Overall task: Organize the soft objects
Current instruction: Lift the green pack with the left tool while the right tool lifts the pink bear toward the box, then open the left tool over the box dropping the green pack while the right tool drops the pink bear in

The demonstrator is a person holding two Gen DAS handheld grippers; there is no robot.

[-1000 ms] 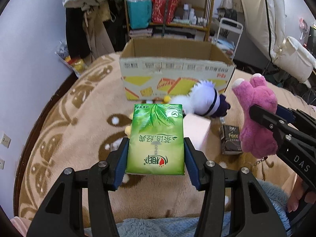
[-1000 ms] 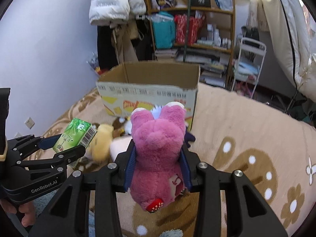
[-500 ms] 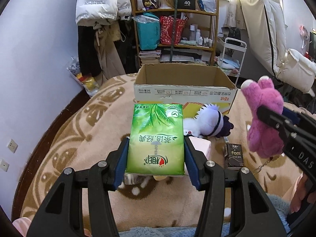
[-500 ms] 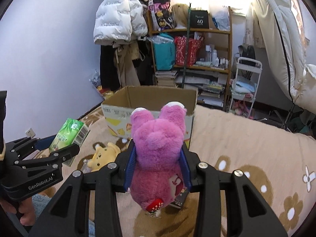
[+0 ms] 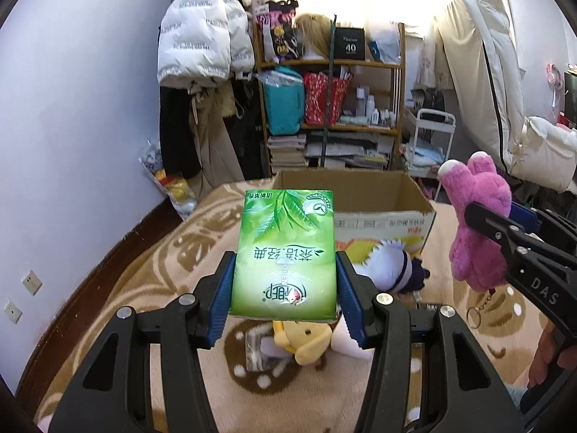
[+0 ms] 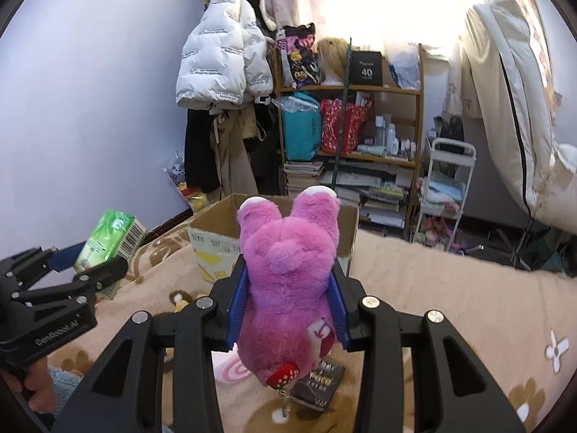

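Above blanket (image 5: 144,274), L gripper (image 5: 285,285) clamps tissue pack (image 5: 285,252), R gripper (image 6: 288,303) pink plush (image 6: 288,270)

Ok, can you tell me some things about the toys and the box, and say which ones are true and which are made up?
1. The left gripper is shut on the green tissue pack. True.
2. The right gripper holds a yellow plush. False: it is shut on the pink plush bear; the yellow plush lies on the blanket.
3. The cardboard box is closed with tape. False: its top is open.
4. A white and purple plush lies on the blanket in front of the box. True.
5. The pink plush bear is already inside the box. False: it is held up in the air, short of the box.
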